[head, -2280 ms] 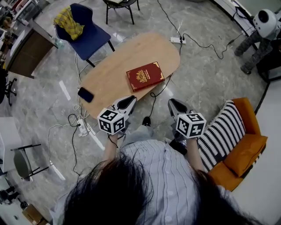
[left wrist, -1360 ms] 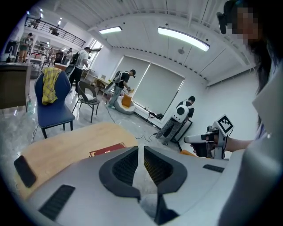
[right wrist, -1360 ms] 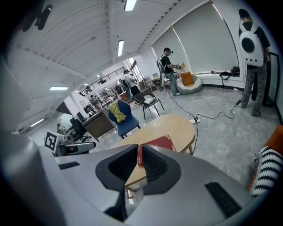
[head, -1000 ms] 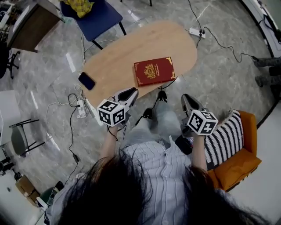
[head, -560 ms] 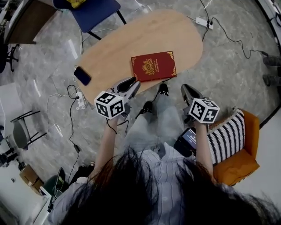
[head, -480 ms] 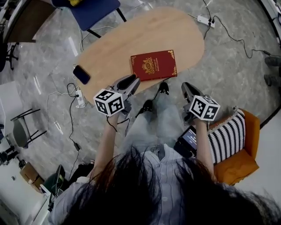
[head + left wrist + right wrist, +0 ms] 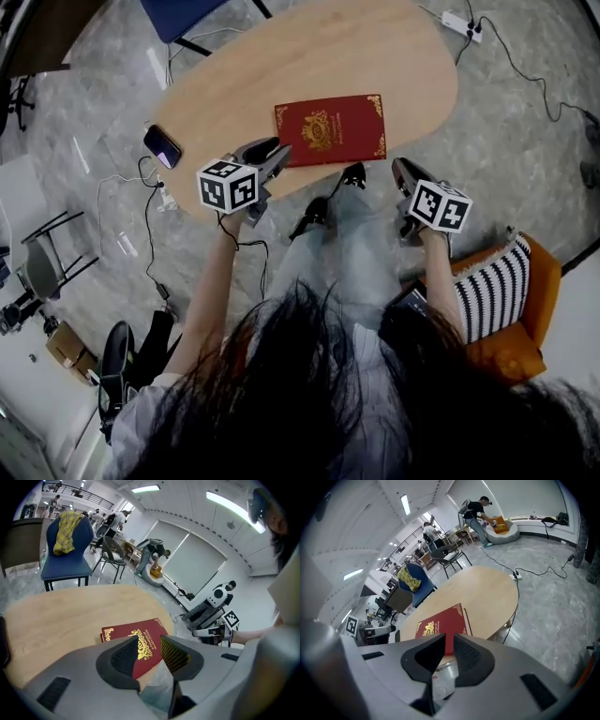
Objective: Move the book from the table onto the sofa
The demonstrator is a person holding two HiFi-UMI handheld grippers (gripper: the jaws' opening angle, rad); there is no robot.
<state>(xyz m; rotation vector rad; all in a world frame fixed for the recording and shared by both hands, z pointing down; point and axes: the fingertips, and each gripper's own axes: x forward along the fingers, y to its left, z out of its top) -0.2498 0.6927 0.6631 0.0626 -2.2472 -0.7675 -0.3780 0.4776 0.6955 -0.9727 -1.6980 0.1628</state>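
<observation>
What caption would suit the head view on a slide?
Red book on an oval table; left gripper, empty jaws just opening, and shut right gripper poised nearby.

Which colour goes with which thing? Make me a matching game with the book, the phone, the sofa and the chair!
Things:
1. book
2. phone
3. sofa
4. chair

Colours:
A. blue
B. orange
C. red with gold
D. black

Right pairs: 1-C, 2-D, 3-B, 4-A.
</observation>
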